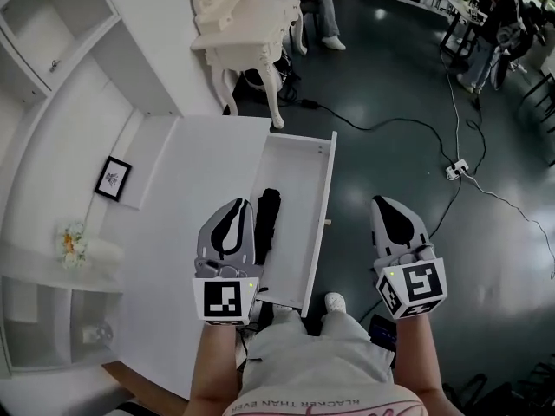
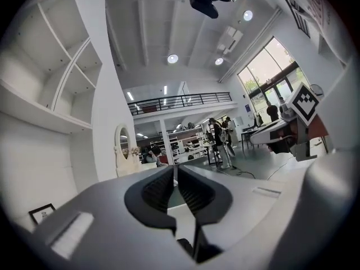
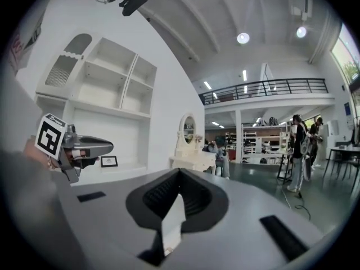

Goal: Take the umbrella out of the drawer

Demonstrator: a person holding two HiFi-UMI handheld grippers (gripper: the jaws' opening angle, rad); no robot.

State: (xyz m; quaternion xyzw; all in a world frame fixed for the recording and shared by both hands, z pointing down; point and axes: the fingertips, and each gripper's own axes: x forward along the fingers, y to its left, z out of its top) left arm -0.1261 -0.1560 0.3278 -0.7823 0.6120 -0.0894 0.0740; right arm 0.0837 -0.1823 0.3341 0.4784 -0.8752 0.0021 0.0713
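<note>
A white furnished corner of a large hall with a dark floor.

A white carved dressing table with curved legs (image 1: 251,37) stands on the dark glossy floor (image 1: 390,85), and an oval mirror (image 3: 188,128) rises on top of it. A seated person (image 1: 316,3) is just beside it. White built-in wall shelves (image 1: 52,16) are at the left of the head view. A small black-framed picture (image 1: 113,178) leans on a white ledge, and a small bunch of pale flowers (image 1: 71,239) lies on another shelf near it. A white power strip (image 1: 457,170) lies on the floor, with black cables (image 1: 453,102) running to it. Standing people (image 1: 499,33) are at the far tables. A black-railed balcony (image 3: 264,88) and round ceiling lights (image 3: 243,37) show above.
</note>
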